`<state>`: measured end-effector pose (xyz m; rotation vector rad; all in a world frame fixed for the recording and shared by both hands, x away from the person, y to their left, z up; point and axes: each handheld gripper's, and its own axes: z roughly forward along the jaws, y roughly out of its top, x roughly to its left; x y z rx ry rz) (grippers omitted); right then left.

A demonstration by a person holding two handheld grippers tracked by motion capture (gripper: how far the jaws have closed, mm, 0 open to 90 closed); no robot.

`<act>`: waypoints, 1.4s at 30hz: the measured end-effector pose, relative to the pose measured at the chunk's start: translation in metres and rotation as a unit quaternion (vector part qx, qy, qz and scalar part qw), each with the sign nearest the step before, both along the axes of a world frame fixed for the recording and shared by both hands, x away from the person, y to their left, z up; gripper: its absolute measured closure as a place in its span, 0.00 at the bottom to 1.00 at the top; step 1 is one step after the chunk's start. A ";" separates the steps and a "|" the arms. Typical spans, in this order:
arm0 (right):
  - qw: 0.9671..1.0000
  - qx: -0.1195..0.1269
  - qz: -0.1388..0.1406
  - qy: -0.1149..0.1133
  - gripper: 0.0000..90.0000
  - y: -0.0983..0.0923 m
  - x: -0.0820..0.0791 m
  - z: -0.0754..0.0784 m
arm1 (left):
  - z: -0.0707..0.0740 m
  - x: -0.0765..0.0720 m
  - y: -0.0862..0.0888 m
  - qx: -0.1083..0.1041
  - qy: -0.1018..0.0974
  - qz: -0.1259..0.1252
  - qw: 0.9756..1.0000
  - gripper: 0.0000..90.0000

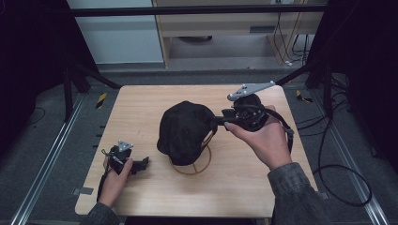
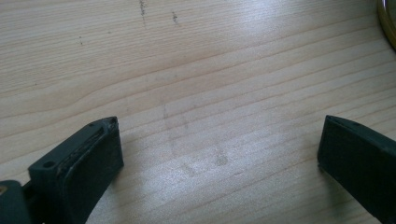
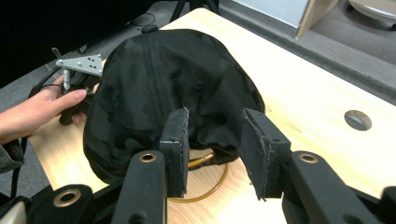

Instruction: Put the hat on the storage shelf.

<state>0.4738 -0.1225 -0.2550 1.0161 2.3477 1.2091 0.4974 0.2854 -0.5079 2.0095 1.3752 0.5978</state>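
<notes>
Cap: a black cap sat on a brass-coloured wire stand near the middle of the table, slightly toward the near edge, draping over the stand so that the ring base showed on the wood beneath it. Right gripper: held by the person's right hand from the table's right side, it was levelled at the cap's right flank. In the right gripper view its jaws stood moderately apart and held nothing, with the cap's lower rim just beyond their tips; whether a pad already brushed the fabric could not be told. Left gripper: it rested low over the wood near the near left corner, well apart from the cap. Its jaws stood wide and empty over bare wood in the left gripper view, where a sliver of the ring showed at the upper right edge.

Hazards, as judged from this arrangement: the stand looked light and nothing steadied it, so a sideways push from the right gripper could slide or tip it toward the left edge. Closing on loose cloth alone might pinch a fold without a firm hold, and the cap could slip free when lifted. A jaw reaching too low might catch the wire and drag the stand along.
</notes>
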 end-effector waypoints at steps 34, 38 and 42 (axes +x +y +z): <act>0.994 0.022 -0.105 -0.022 0.17 -0.052 -0.004 -0.036 | 0.000 0.000 0.000 -0.001 -0.001 0.001 1.000 0.00; 0.992 0.022 -0.122 -0.016 0.12 -0.058 -0.003 -0.057 | 0.000 0.000 0.000 0.000 0.000 0.000 1.000 0.00; 0.991 0.027 -0.131 -0.009 0.11 -0.064 -0.002 -0.086 | 0.000 0.000 0.000 0.000 0.000 0.000 1.000 0.00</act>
